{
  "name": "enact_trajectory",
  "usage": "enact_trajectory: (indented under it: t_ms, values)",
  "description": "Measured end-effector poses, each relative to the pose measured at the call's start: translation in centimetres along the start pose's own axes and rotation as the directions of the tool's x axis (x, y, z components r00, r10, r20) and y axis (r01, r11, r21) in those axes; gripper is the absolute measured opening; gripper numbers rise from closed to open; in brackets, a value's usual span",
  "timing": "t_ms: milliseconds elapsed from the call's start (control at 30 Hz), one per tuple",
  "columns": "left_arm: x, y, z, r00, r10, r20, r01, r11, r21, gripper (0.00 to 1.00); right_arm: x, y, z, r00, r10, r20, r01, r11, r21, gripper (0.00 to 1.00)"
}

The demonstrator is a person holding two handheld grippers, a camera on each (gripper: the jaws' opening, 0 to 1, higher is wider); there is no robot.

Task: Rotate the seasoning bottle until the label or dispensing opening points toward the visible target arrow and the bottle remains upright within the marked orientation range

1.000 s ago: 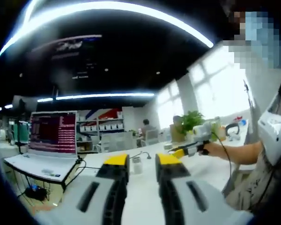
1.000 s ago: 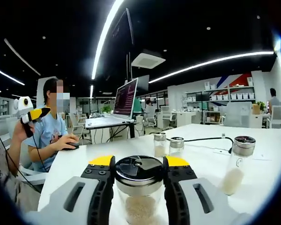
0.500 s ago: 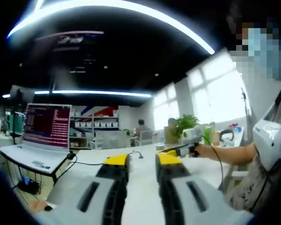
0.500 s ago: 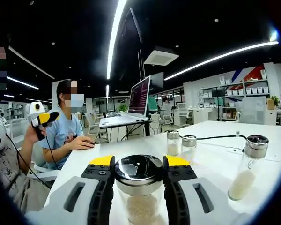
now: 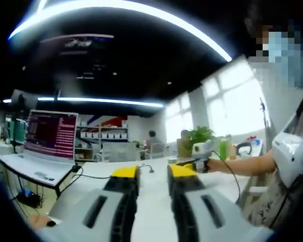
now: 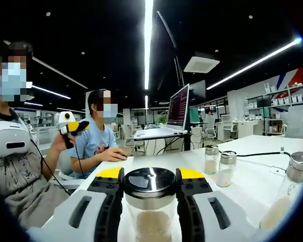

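Observation:
The seasoning bottle (image 6: 150,222), clear glass with pale grains and a shiny metal lid, stands upright between my right gripper's jaws. My right gripper (image 6: 150,174) is shut on the bottle just under the lid. In the left gripper view the right gripper (image 5: 188,163) shows small at centre right, held by a hand over the white table (image 5: 156,222). My left gripper (image 5: 152,172) is open with nothing between its yellow-tipped jaws. In the right gripper view the left gripper (image 6: 76,126) is held up in the air at the left by a hand.
Two small shakers (image 6: 218,164) and a taller glass bottle (image 6: 291,185) stand on the table (image 6: 242,184) to the right. An open laptop (image 6: 178,109) sits further back, with a cable nearby. A seated person (image 6: 98,143) is at the table's far end.
The right gripper view has swung left with the bottle still gripped, so the laptop and shakers slid right. In the left gripper view the right gripper has drifted left, toward the centre.

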State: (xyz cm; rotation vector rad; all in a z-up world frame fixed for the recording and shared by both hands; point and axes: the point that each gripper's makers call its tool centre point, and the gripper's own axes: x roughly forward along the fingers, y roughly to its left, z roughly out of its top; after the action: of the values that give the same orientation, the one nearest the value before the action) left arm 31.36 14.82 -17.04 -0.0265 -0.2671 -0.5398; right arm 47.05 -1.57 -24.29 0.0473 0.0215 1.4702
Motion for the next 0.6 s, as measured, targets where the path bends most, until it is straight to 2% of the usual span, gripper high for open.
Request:
enact_trajectory:
  t_ms: [167,267,333,400,467,600]
  values:
    - [-0.2,-0.1,0.2,1.000,-0.009,0.007,0.009,1.000,-0.006,0.23,0.0,0.0,0.1,0.999,0.036,0.020,-0.036,0.999,0.010,0.41]
    - [-0.2,-0.3,0.1,1.000,-0.014,-0.001,0.014,1.000,0.002,0.23,0.0,0.1,0.2,0.999,0.025,0.020,-0.026,1.000,0.007,0.42]
    - [-0.1,-0.5,0.0,1.000,-0.017,-0.005,0.017,1.000,0.005,0.23,-0.2,-0.5,0.0,0.999,-0.041,-0.006,0.041,0.998,0.051,0.45]
    - [0.0,-0.5,-0.2,1.000,-0.017,-0.009,0.017,1.000,0.006,0.23,-0.6,-0.4,1.4,0.996,-0.065,0.069,0.058,0.994,0.090,0.48]
    - [0.0,-0.4,-0.3,1.000,-0.015,-0.013,0.015,1.000,0.008,0.23,-1.1,-0.6,2.3,0.987,-0.115,0.108,0.100,0.985,0.138,0.52]
    - [-0.1,-0.6,-0.2,1.000,-0.018,-0.002,0.018,1.000,0.020,0.23,-1.9,-0.7,3.4,0.966,-0.216,0.143,0.201,0.973,0.111,0.58]
